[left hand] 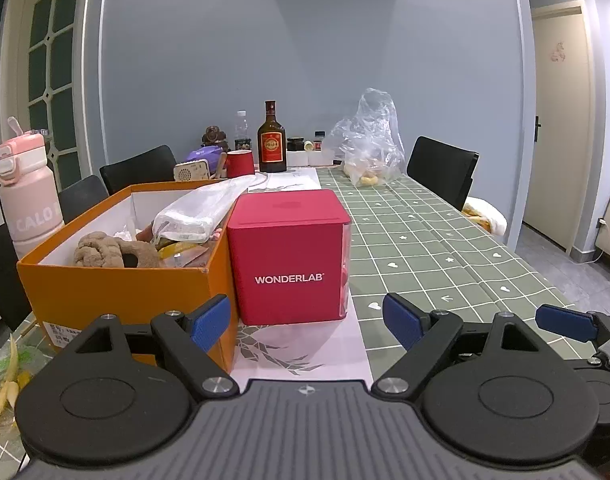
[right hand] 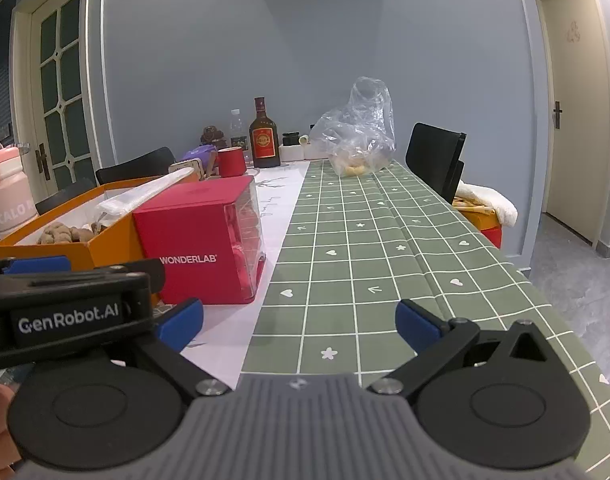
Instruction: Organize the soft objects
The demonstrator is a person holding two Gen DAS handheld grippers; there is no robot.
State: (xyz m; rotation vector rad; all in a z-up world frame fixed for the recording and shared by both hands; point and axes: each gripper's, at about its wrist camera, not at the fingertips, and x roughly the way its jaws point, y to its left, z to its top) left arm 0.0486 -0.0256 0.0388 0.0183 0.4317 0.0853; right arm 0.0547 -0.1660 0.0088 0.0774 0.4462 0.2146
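Between the spread blue pads of the left gripper (left hand: 305, 322) sits a red WONDERLAB box (left hand: 289, 256), just ahead of the jaws and untouched; those jaws are released and hold nothing. Beside it, the right gripper (right hand: 299, 322) hovers over bare green cloth, its jaws likewise released and empty. Touching the red box on its left stands an orange cardboard box (left hand: 117, 296), open at the top. Inside lie the soft things: a brown knotted plush piece (left hand: 105, 250) near the front wall and a clear plastic packet (left hand: 197, 210) leaning across the rim toward the red box. Left of the orange box stands a pink drinking bottle (left hand: 25, 192). Farther back are a red cup (left hand: 241, 164), a brown glass bottle with a red label (left hand: 271, 140) and a crumpled clear plastic bag (left hand: 369, 140) with pale lumps inside. The surface (left hand: 445, 256) wears a green checked cloth with white hearts and stars, plus a white runner under the red box. Black chairs (left hand: 441, 168) flank it; behind rise a blue-grey wall, a glazed door on the left and a plain door on the right
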